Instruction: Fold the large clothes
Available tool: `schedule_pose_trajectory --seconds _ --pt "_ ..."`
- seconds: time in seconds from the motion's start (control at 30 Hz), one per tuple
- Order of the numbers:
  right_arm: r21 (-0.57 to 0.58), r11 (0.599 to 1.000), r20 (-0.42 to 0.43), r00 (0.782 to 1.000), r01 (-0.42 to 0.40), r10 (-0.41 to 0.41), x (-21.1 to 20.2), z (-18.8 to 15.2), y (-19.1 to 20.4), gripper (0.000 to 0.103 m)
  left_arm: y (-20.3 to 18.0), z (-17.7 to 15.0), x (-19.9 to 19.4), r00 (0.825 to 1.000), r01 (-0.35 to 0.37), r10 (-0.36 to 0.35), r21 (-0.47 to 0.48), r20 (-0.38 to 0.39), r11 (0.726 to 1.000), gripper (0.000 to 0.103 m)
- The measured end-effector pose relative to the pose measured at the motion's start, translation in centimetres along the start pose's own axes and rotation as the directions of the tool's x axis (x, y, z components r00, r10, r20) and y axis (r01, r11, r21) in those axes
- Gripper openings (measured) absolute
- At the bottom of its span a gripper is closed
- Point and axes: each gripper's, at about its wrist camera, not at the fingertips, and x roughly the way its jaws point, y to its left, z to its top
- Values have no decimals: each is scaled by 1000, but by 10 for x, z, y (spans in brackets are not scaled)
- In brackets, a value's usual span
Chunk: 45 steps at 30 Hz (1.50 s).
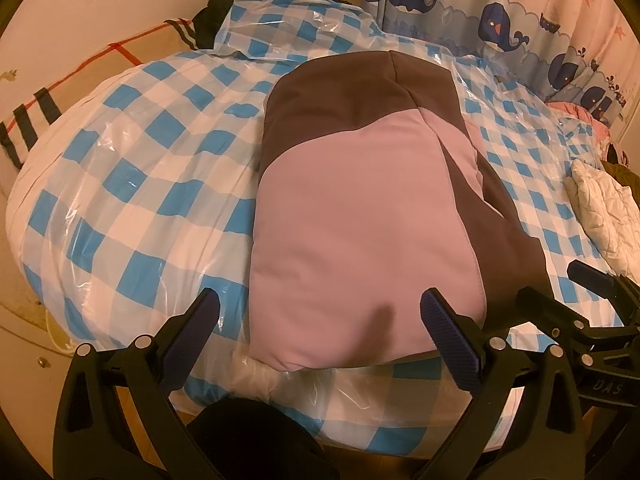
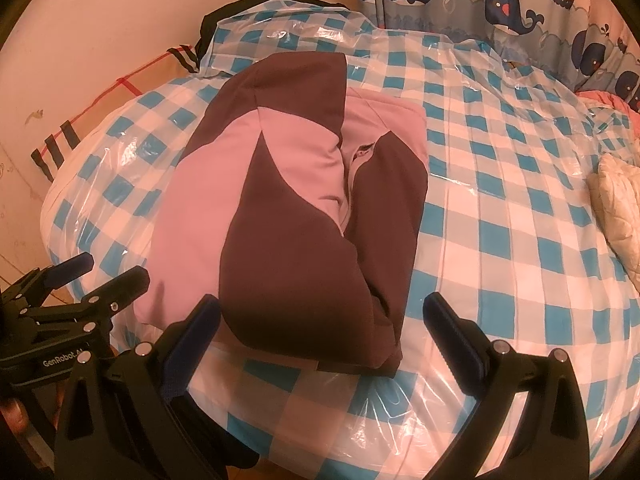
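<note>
So the pink and brown jacket (image 1: 360, 208) is folded into a chunky bundle, lying on the blue-and-white checked bedding (image 1: 132, 184) that's wrapped in clear plastic, near its front edge. Left gripper (image 1: 320, 320) hangs just over the bundle's near end, jaws spread wide, nothing in them. Right gripper (image 2: 320, 320) is beside it, same deal: wide open, empty, over the brown end. Off to the right there's a white quilted thing (image 2: 620, 208), and a whale-print curtain (image 2: 500, 4) behind the bed.
</note>
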Motion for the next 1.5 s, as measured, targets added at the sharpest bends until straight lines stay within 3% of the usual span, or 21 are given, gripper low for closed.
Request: schedule_pose_trajectory --seconds 1.17,1.5 --pt "-5 1000 -11 1000 -9 9 3 -2 -3 98 4 4 9 1000 6 -7 -16 -21 1000 96" --pt "-4 1000 -14 1000 -16 16 3 -3 -4 98 -6 5 6 999 -45 44 73 9 996 96"
